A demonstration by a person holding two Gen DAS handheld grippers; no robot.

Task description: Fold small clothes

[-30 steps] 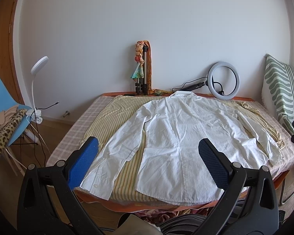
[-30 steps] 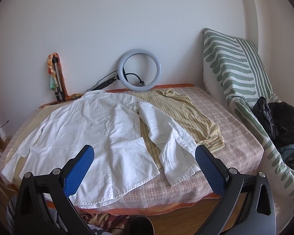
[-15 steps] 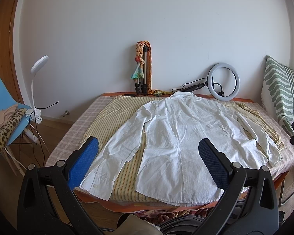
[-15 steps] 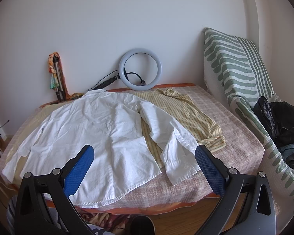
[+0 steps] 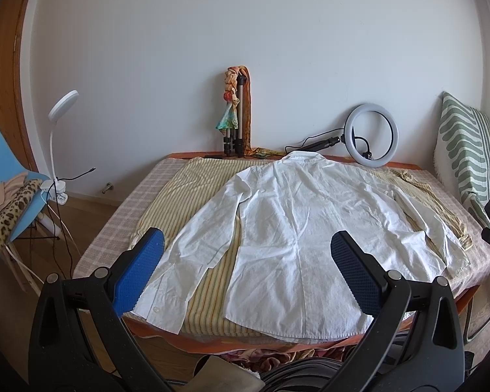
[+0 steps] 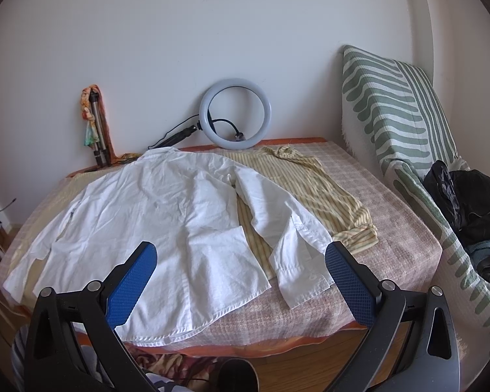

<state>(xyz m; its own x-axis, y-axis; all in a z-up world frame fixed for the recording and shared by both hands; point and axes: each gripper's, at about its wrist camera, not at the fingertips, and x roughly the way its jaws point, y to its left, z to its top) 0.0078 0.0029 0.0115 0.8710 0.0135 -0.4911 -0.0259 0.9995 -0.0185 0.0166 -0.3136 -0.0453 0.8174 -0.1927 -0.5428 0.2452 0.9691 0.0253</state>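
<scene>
White shirt (image 5: 297, 228) (image 6: 153, 215): long-sleeved, laid flat and spread back-up across the middle of the table, collar toward the far wall, hem at the near edge. Both sleeves are extended outward and downward; one cuff (image 5: 161, 307) lies at the near left corner in the left wrist view, the other cuff (image 6: 302, 277) near the right edge of the shirt body in the right wrist view. The fabric is lightly creased.

Striped shirt (image 5: 192, 202) (image 6: 326, 196): yellow-and-white, spread directly beneath the white shirt, showing on both sides of it; one sleeve end is bunched toward the right of the table.

Table (image 5: 114, 228) (image 6: 392, 222): covered with a pink checked cloth, orange edge visible at the near side.

Left gripper (image 5: 245, 271): held above the near edge of the table, blue-padded fingers spread wide apart, nothing between them, no contact with the shirt.

Right gripper (image 6: 240, 281): held likewise at the near edge, fingers wide apart and empty, the right-hand finger seen just in front of the sleeve cuff.

Ring light (image 5: 372, 135) (image 6: 235, 114): leaned against the far wall at the table's back edge, cable attached.

Tripod (image 5: 236, 114) (image 6: 96, 130): folded, upright against the wall, coloured cloth draped on it.

Green-patterned cushion (image 5: 464, 150) (image 6: 392, 104): propped at the right.

Black bag (image 6: 464, 196): resting on the cushion cover.

Blue chair (image 5: 6, 176) and white desk lamp (image 5: 58, 130): at the left, on the floor side.
</scene>
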